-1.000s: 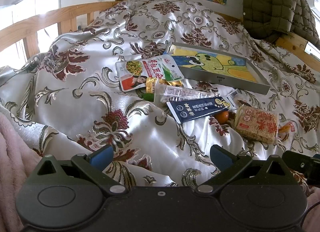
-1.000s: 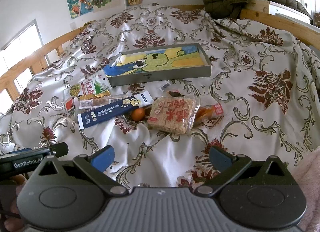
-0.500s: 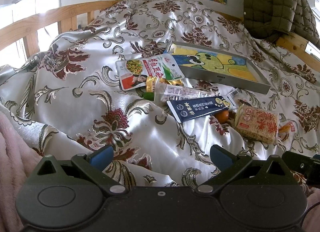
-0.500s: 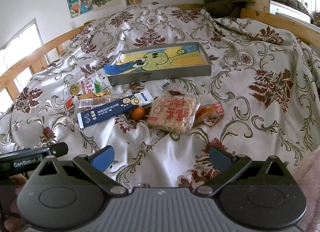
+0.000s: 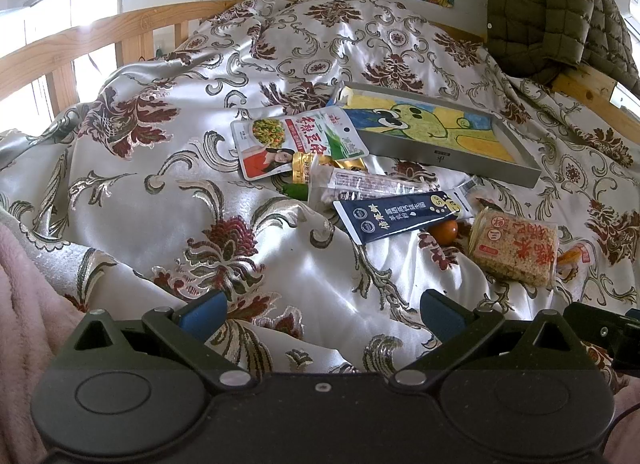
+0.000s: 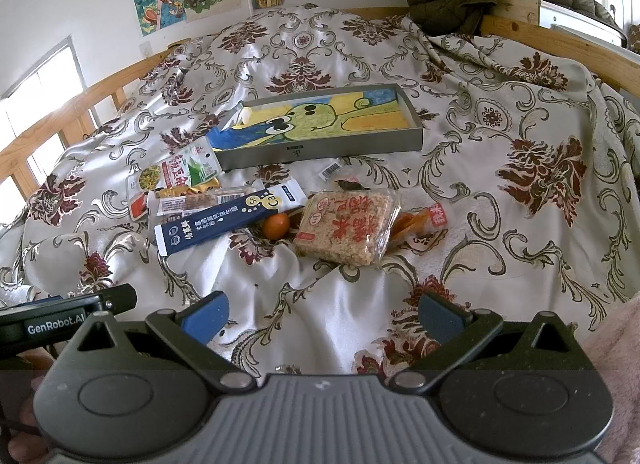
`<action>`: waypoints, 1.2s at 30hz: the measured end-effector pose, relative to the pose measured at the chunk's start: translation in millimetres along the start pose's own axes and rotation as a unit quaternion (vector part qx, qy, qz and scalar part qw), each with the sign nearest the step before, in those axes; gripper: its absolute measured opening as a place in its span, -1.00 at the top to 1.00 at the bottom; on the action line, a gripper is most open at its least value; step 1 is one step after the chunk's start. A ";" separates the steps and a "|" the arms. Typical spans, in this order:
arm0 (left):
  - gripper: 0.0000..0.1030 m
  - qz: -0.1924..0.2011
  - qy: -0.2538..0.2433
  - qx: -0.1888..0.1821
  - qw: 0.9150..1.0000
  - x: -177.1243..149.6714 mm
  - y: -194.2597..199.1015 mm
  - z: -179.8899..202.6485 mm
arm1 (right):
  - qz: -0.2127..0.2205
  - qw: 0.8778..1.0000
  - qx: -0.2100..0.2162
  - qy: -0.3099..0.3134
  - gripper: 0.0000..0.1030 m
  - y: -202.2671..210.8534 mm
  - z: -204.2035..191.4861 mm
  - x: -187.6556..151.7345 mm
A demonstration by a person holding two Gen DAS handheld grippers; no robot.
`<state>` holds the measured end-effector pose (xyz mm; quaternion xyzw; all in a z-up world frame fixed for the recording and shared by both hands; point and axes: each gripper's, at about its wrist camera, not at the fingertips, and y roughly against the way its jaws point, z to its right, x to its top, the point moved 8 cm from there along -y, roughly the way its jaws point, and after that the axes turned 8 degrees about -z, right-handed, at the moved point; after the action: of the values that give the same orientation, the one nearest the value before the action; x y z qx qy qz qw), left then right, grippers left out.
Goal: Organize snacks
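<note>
Satin bedspread, floral. My left gripper and right gripper: both spread, holding nothing. Snacks at 12 o'clock: navy packet, rice cake, orange; grey tray just beyond.

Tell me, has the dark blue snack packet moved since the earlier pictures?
No. The dark blue snack packet lies in the same place, its far end near the grey tray and the small orange fruit beside it.
</note>
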<state>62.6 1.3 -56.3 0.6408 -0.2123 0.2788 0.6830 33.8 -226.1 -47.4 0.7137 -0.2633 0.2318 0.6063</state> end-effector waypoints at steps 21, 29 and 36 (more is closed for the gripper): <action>-0.99 -0.002 0.000 0.000 1.000 0.0 -0.3 0.1 | -0.005 1.000 -0.002 -0.001 -1.00 -3.3 2.1 -7.8; -0.99 -0.007 -0.004 -0.001 1.000 -7.3 -4.2 3.3 | -0.023 1.000 -0.007 -0.001 -1.00 -5.6 -1.0 -3.1; -0.99 -0.017 -0.020 -0.013 1.000 1.8 -6.8 10.9 | -0.041 0.999 0.005 0.004 -1.00 -8.6 -0.9 3.2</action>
<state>69.2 -9.6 -59.3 0.6411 -0.2187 0.2513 0.6914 41.9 -224.4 -51.6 0.7255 -0.2303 0.2113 0.6131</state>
